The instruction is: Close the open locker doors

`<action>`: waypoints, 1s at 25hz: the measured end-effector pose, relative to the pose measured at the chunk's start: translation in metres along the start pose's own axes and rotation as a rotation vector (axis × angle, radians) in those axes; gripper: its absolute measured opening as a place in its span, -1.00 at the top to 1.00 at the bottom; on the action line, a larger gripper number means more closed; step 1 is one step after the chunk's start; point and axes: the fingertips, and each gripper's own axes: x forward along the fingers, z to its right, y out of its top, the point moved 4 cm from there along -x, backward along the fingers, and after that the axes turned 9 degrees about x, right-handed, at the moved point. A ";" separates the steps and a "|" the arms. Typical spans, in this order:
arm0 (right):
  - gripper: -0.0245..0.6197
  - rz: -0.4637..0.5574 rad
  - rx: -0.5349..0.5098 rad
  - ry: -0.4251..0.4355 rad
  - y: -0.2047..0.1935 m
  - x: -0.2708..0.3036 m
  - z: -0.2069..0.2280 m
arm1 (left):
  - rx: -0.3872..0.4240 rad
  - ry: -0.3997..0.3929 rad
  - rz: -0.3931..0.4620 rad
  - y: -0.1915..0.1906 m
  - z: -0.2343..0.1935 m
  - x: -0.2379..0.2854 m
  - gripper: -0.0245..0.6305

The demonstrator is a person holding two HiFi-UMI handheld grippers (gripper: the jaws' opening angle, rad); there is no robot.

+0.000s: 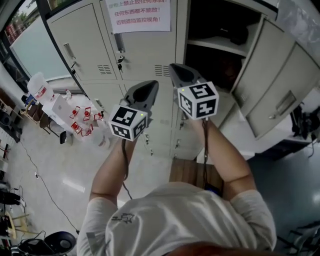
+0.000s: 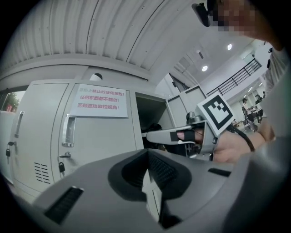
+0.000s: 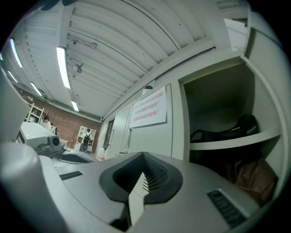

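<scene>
A beige locker bank fills the top of the head view. One locker compartment (image 1: pixel 220 45) stands open, with a dark bag (image 3: pixel 236 127) on its shelf and a brown bag (image 3: pixel 254 177) below. Two open doors swing out to its right, an upper door (image 1: pixel 260 65) and a lower door (image 1: pixel 287 95). My left gripper (image 1: pixel 152 84) is held level in front of the closed doors, jaws together and empty (image 2: pixel 148 182). My right gripper (image 1: pixel 172 67) points at the left edge of the open compartment, also shut on nothing (image 3: pixel 138 191). Neither gripper touches a door.
A paper notice (image 1: pixel 140 15) with red print hangs on a closed door. White boxes and bottles (image 1: pixel 65 112) crowd the floor at the left. A wooden stool (image 1: pixel 192 175) stands under my arms, and dark equipment (image 1: pixel 305 122) sits beyond the open doors.
</scene>
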 end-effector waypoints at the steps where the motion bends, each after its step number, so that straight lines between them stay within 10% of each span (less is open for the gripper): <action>1: 0.93 0.000 0.006 -0.005 0.000 -0.007 0.005 | -0.001 -0.014 0.004 0.002 0.006 0.005 0.93; 25: 0.93 0.055 0.039 -0.077 0.008 -0.256 0.086 | -0.079 -0.293 0.170 0.089 0.220 0.087 0.93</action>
